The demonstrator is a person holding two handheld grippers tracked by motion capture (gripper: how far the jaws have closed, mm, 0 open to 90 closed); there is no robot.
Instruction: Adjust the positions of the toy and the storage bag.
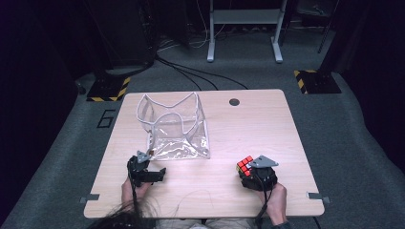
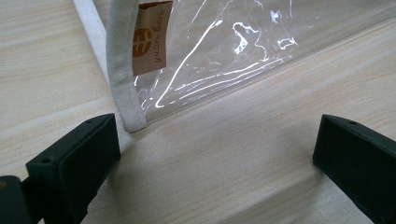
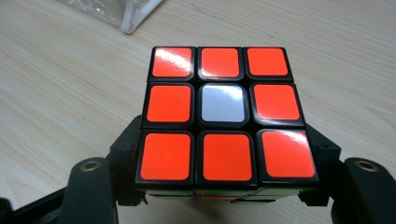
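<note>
Bench (image 1: 248,138): pale wood, near edge cut off.
Right hand-held gripper (image 3: 224,186): clamped on cube (image 3: 224,112), lower faces hidden.
Left hand-held gripper (image 2: 215,158): jaws apart, clear bag (image 2: 233,51) partly cropped.

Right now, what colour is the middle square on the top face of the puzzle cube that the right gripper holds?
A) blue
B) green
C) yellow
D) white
D: in the right gripper view, the black-framed plastic puzzle cube sits between the jaws of the right gripper, and its top face shows eight orange-red squares around one white square in the middle.
</note>
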